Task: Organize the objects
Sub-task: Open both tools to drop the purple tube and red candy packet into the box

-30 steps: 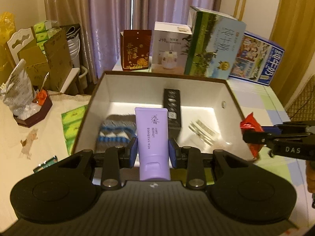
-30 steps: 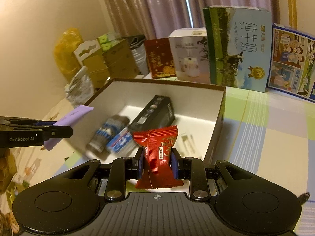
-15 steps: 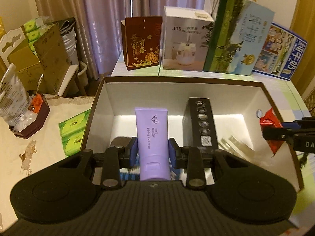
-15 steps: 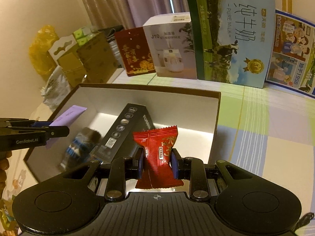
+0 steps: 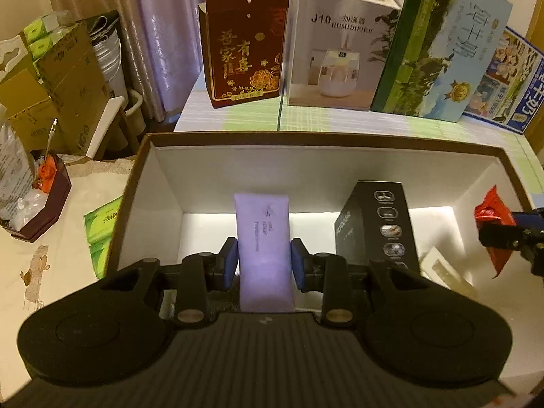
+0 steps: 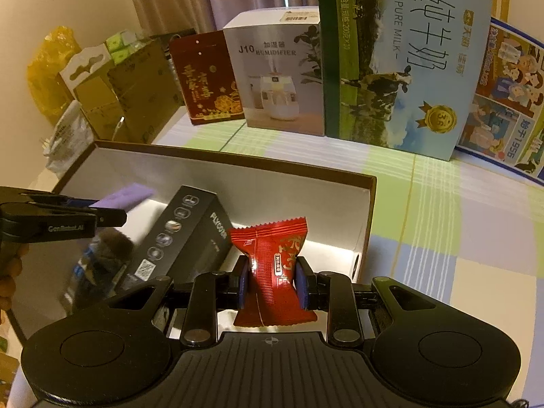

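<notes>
My left gripper (image 5: pixel 263 260) is shut on a purple tube (image 5: pixel 263 238) and holds it over the open brown box (image 5: pixel 319 137), inside its near edge. My right gripper (image 6: pixel 272 280) is shut on a red candy packet (image 6: pixel 272 258) over the box's right side (image 6: pixel 369 210). In the box lie a black carton (image 5: pixel 380 224), a clear flat packet (image 5: pixel 445 270) and a grey-blue knitted item (image 6: pixel 102 258). The right gripper with the candy shows at the right of the left wrist view (image 5: pixel 496 227); the left gripper with the tube shows at the left of the right wrist view (image 6: pixel 102 210).
Behind the box stand a dark red gift box (image 5: pixel 244 47), a white humidifier box (image 5: pixel 335 44), a tall milk carton box (image 5: pixel 438 47) and a blue milk box (image 5: pixel 510 78). Green tissue packs (image 5: pixel 102 234) and a small brown tray (image 5: pixel 37 197) lie left of the box.
Both grippers moved forward over the box with their loads. The black carton now looks nearer and larger; the candy now sits inside the box's right wall.
</notes>
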The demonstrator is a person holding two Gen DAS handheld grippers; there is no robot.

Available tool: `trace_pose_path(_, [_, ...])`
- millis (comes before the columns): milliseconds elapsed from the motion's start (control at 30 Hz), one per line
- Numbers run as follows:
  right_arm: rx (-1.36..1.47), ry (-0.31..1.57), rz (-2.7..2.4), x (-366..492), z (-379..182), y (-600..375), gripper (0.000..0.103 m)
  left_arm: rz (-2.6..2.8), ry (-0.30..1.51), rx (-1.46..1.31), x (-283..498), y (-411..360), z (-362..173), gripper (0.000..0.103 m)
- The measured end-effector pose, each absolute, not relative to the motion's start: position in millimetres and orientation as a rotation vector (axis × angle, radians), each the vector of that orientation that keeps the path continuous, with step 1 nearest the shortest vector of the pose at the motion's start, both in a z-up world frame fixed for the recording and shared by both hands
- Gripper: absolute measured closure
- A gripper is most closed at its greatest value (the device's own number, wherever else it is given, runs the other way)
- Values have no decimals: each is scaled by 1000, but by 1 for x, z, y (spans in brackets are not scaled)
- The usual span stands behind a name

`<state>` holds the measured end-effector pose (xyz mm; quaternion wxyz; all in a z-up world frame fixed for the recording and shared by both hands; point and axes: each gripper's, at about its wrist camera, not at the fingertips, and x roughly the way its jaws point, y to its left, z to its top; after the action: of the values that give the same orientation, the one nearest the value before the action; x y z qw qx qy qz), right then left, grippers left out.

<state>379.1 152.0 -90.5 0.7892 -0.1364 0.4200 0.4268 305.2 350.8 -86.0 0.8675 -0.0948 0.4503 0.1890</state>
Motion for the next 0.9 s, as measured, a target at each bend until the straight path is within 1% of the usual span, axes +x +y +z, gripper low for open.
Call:
trace_pose_path(167, [-339, 883, 913, 382, -94, 157, 78, 388, 939, -185, 313, 356, -89, 74])
trace_pose_path(233, [-355, 875, 911, 383, -94, 159, 78, 390, 941, -182, 313, 358, -89, 65])
trace_pose_path(267, [-362, 868, 906, 383, -95, 160, 77, 389, 944, -183, 313, 359, -88, 63])
trace_pose_path(333, [-377, 853, 906, 384, -95, 162, 77, 387, 946, -188, 313, 361, -87, 46])
trace_pose_path(467, [-373, 830, 908, 387, -94, 163, 76, 393, 947, -187, 309, 362, -85, 38])
trace_pose_path(533, [-368, 826, 911, 388, -93, 162, 69, 393, 946, -195, 307, 363, -84, 29])
trace_pose_path(567, [-363, 819, 912, 389, -92, 161, 67, 392, 948, -200, 306, 363, -83, 26])
trace_pose_path(600, [-361, 816, 912, 388, -91, 160, 62, 390, 948, -204, 304, 363, -83, 25])
trace_pose_path(633, [-356, 815, 916, 388, -89, 159, 59, 387, 947, -205, 303, 362, -82, 25])
trace_pose_path(767, [-343, 814, 932, 383, -84, 155, 52, 381, 943, -211, 297, 360, -77, 21])
trace_pose_path(867, [-331, 811, 940, 376, -80, 150, 41, 381, 932, -214, 293, 358, -71, 18])
trace_pose_path(900, [-325, 812, 942, 374, -78, 149, 34, 381, 927, -214, 291, 357, -68, 16])
